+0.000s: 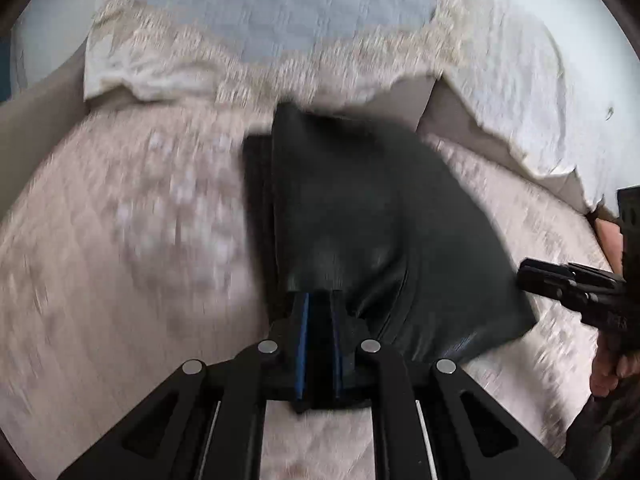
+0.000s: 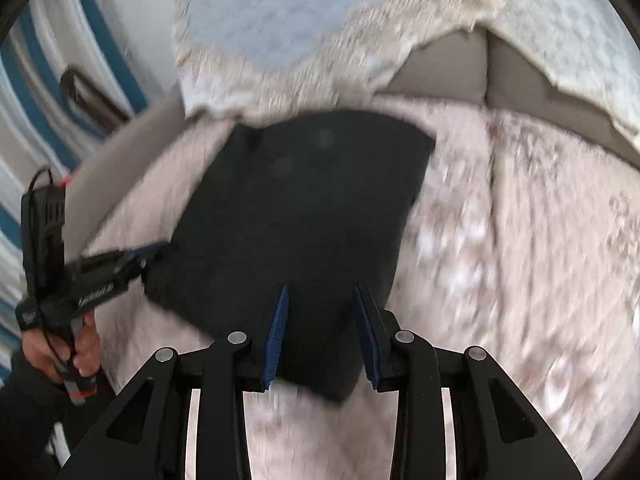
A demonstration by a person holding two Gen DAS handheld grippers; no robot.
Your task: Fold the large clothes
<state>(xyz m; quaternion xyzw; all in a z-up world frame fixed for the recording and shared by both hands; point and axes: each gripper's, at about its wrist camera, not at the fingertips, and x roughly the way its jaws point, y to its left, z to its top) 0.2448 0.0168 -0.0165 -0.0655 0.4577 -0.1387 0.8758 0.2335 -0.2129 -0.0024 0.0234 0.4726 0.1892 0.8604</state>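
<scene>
A black garment (image 1: pixel 360 216), folded into a compact shape, lies on a pinkish patterned cover (image 1: pixel 120 248). My left gripper (image 1: pixel 320 294) is shut on the garment's near edge, pinching the cloth and lifting it into a bunch. It shows from the side in the right wrist view (image 2: pixel 154 254), at the garment's left edge. My right gripper (image 2: pixel 320 292) is open, its blue-padded fingers (image 2: pixel 278 328) spread over the near part of the black garment (image 2: pixel 296 200). In the left wrist view the right gripper (image 1: pixel 524 274) is at the garment's right side. Both views are blurred by motion.
A light blue cushion with a cream lace border (image 1: pixel 280 12) lies at the back, with a second one (image 1: pixel 540 92) at the right. Beige upholstery (image 2: pixel 440 68) shows between them. A blue-striped surface (image 2: pixel 36 92) is at the far left. My hand (image 2: pixel 80 356) holds the left gripper's handle.
</scene>
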